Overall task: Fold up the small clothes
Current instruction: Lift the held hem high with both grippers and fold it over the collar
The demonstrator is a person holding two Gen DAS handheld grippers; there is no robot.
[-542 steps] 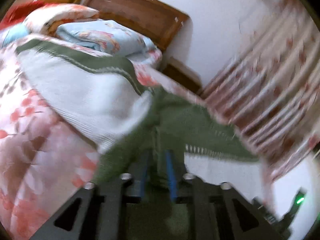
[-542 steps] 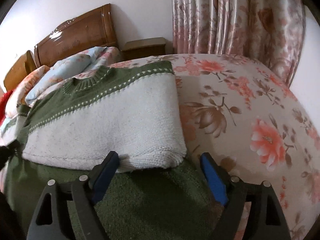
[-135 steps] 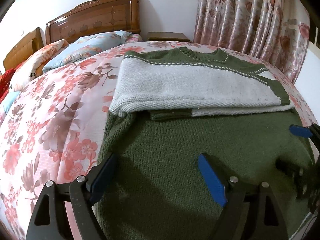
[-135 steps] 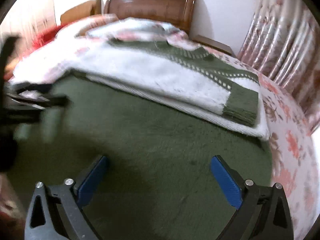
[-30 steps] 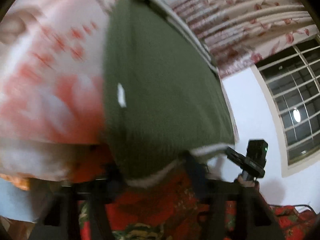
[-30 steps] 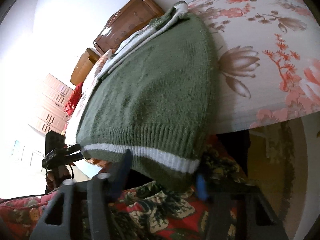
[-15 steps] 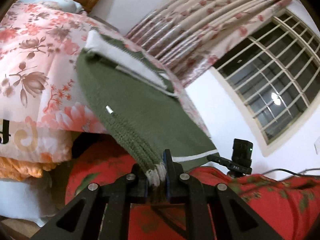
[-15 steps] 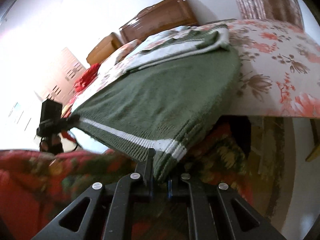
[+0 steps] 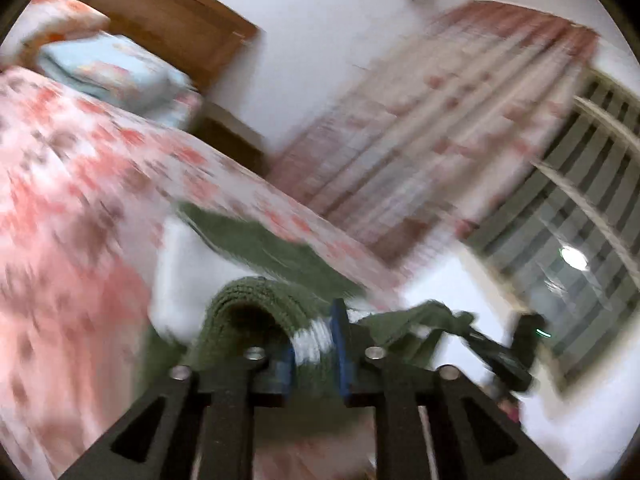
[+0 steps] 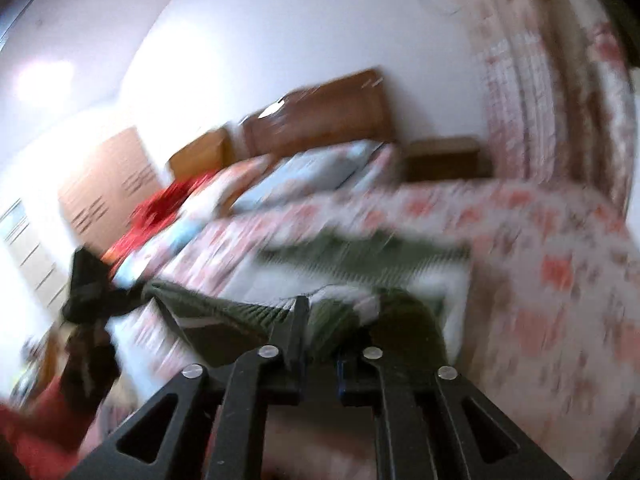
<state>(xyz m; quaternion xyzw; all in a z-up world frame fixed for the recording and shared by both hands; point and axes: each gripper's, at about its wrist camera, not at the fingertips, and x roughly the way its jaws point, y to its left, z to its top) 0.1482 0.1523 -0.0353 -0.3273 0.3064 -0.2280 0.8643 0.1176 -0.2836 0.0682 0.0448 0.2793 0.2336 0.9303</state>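
Green and white knitted wool is what we find in both grippers: a small sweater point(image 9: 256, 248) with a dark green body and a white-striped ribbed hem. We note its far part lying on the floral pink-and-white bedspread point(image 9: 60, 184), while the near hem is lifted clear of the bed and doubled over between our two hands.

Left gripper point(image 9: 314, 356): the blue pads stand close together with the striped hem bunched between them. Its jaws have just been opening a little, yet the cloth appears pinched. In the right wrist view this gripper point(image 10: 86, 292) shows at the left edge, holding the other hem corner.

Right gripper point(image 10: 320, 344): fingers nearly together, clenched on a wad of green and white knit.

Beyond the garment we record a pale blue pillow point(image 9: 116, 76) against a brown wooden headboard point(image 10: 320, 116), and pink floral curtains point(image 9: 440, 120). Both views are heavily blurred; finer detail cannot be told.
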